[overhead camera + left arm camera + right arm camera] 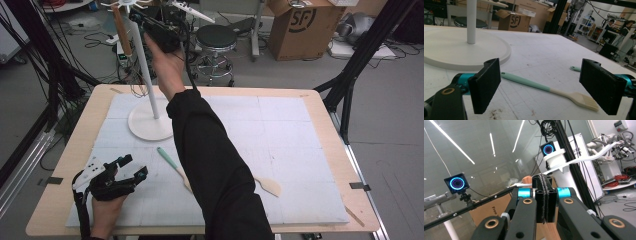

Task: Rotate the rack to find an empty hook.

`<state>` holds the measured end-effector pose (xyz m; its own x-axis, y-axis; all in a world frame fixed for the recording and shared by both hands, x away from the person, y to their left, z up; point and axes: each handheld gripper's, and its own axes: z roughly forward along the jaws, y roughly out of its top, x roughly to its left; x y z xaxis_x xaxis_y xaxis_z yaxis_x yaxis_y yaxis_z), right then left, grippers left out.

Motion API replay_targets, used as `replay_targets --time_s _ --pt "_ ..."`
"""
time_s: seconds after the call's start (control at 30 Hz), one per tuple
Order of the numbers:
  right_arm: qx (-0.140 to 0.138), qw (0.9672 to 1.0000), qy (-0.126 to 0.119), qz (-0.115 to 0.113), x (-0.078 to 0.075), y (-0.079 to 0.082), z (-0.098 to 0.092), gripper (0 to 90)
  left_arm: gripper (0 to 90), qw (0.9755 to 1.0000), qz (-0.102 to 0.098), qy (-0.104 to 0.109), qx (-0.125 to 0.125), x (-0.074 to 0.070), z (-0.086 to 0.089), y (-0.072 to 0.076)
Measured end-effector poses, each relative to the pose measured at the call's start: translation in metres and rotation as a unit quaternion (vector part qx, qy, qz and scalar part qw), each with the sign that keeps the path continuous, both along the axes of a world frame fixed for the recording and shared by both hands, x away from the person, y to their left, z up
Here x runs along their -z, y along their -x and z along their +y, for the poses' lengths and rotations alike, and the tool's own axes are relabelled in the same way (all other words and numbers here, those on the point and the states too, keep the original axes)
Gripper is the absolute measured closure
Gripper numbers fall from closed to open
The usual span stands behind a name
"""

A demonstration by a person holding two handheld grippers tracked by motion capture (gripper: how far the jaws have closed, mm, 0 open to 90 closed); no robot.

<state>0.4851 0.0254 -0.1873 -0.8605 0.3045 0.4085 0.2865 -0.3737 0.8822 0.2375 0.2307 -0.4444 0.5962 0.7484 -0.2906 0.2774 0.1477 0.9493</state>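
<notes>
- High view: your right gripper [162,35] is up by the top of the white stand [148,100], next to a wooden-handled utensil [121,31] hanging from a hook there. Your left gripper [122,175] rests on the desk [320,107] at lower left, jaws released w/ nothing between. A teal-handled brush [172,167] lies on the white mat just right of it; a wooden spatula [270,186] shows further right, past your sleeve
- Left gripper view: jaws wide apart, brush [549,88] lying on the mat beyond them, untouched; stand base [461,53] at left
- Right gripper view: jaws clenched together, pads meeting; a wooden handle [550,230] shows behind them – can't tell if it's pinched
</notes>
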Motion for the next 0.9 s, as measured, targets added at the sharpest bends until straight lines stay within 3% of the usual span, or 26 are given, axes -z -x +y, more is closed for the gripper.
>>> replay_targets --time_s 0.43,0.7,0.9 --pt "-0.018 0.9998 0.006 0.005 0.004 0.003 0.017 90.0 17.9 1.0 0.003 0.003 0.005 0.0 -0.001 -0.001" --pt "-0.008 0.9999 0.008 0.008 0.013 0.003 0.0 90.0 17.9 0.9999 0.003 0.002 0.01 0.0 -0.003 -0.001" --pt "0.02 0.9997 -0.01 0.01 0.012 -0.002 -0.017 90.0 18.0 0.9999 0.003 0.005 0.011 0.0 -0.005 -0.002"
